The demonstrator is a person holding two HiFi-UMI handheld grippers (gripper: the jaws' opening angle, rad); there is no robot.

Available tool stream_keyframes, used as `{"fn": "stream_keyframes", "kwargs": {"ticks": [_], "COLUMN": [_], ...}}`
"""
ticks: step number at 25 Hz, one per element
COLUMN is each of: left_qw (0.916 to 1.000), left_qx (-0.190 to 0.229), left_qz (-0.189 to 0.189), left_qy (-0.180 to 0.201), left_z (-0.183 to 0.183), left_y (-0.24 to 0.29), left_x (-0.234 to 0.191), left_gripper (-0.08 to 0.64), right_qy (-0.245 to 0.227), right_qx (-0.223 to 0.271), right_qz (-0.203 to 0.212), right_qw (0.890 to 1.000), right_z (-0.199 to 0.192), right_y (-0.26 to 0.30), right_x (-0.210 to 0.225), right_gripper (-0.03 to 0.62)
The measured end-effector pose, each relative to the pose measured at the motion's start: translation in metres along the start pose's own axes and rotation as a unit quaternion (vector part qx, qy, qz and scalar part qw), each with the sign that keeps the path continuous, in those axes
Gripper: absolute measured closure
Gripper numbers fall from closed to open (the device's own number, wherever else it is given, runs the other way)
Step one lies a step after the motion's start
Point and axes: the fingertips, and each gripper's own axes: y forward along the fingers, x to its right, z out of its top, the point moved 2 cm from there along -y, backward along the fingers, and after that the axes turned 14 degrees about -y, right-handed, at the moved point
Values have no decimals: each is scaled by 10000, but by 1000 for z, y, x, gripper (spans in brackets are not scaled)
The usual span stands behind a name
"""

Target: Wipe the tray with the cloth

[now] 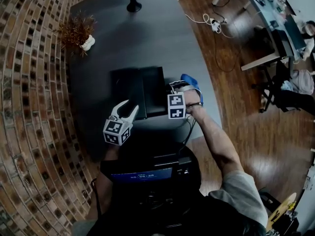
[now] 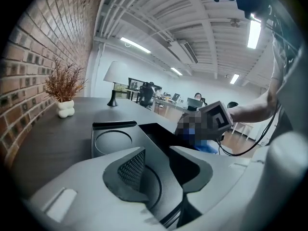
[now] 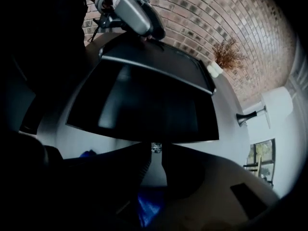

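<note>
Now pinching the cloth [image 1: 191, 79] in the right gripper [image 3: 155, 153], pressed together on a fold, just beside the tray [image 1: 147, 87] — soft, light, likely to bunch. Steadying with the left gripper [image 2: 156, 153], clamped narrow on the near rim — stiff, probably slides.

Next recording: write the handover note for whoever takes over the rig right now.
Left gripper: jaws partly apart at the near-left corner of the black rectangular tray; grip unclear.
Right gripper: shut on the blue cloth at the tray's right edge.
Tray lies on the dark grey table.
Done: cloth gripped.
To do: wipe the tray; no wiping shows yet.
</note>
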Motion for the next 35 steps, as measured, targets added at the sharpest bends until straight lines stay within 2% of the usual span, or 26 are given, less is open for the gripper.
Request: {"fn": "stream_keyframes", "kwargs": {"ticks": [2,6,9,12,13,15,16,17,18,19,21,22,23,24,25,26,27,28,29,30,31,33,34,35], "left_qw": [10000,10000,10000,9998,9998,9997,9997,9997,9997,9997,9996,9996,9996,9996,9996,9996,9996,9996,9996,9995,9993,9988,9986,9983], "left_qx": [4,-1,48,154,188,225,228,228,228,232,250,261,269,275,276,274,272,273,285,312,354,449,491,529], "left_qz": [4,36,62,67,73,83,88,97,108,117,119,112,102,94,89,85,81,73,64,62,81,167,204,226], "left_qy": [-7,-7,-27,-65,-75,-71,-58,-44,-33,-32,-52,-58,-55,-46,-35,-24,-11,1,10,16,19,19,13,4], "left_z": [0,-1,0,3,4,4,4,4,4,4,5,5,5,5,5,5,4,4,4,4,5,7,8,9], "left_y": [0,0,0,-1,-1,-3,-3,-3,-3,-3,-3,-3,-3,-2,-2,-2,-2,-2,-3,-3,-4,-5,-6,-6], "left_x": [0,0,2,1,0,-2,-3,-3,-3,-3,-3,-2,-1,-1,-1,-1,0,0,1,1,0,-3,-4,-5], "left_gripper": [417,417,417,417,417,419,419,419,419,419,419,419,419,419,419,419,419,419,419,419,419,419,419,419], "right_qy": [100,85,268,1047,1478,2441,2874,3209,3379,3346,2894,2693,2624,2696,2844,2977,3050,3125,3331,3730,4256,5174,5425,5552], "right_qx": [1,23,-63,-189,-135,174,380,555,643,615,338,233,246,357,460,449,317,185,212,464,878,1695,1915,1971], "right_qz": [-7,-87,-455,-1039,-1229,-1448,-1418,-1269,-1021,-733,-281,-156,-59,61,217,372,470,464,312,3,-430,-1408,-1810,-2066], "right_qw": [9999,9999,9986,9889,9813,9587,9465,9369,9334,9375,9562,9627,9646,9623,9574,9529,9507,9486,9422,9267,8996,8269,7977,7812], "right_z": [-13,-13,-20,-52,-68,-98,-108,-113,-113,-110,-101,-99,-98,-96,-95,-95,-97,-99,-98,-94,-87,-67,-55,-42], "right_y": [-1,-1,-10,-45,-59,-86,-93,-93,-89,-79,-52,-36,-24,-16,-13,-14,-18,-27,-42,-63,-87,-126,-133,-128], "right_x": [-4,-6,-1,11,16,22,23,20,13,3,-23,-35,-44,-50,-54,-57,-56,-51,-38,-14,16,80,104,119], "right_gripper": [518,518,480,480,480,476,434,360,249,188,187,187,187,214,316,385,424,435,439,440,440,439,439,439]}}
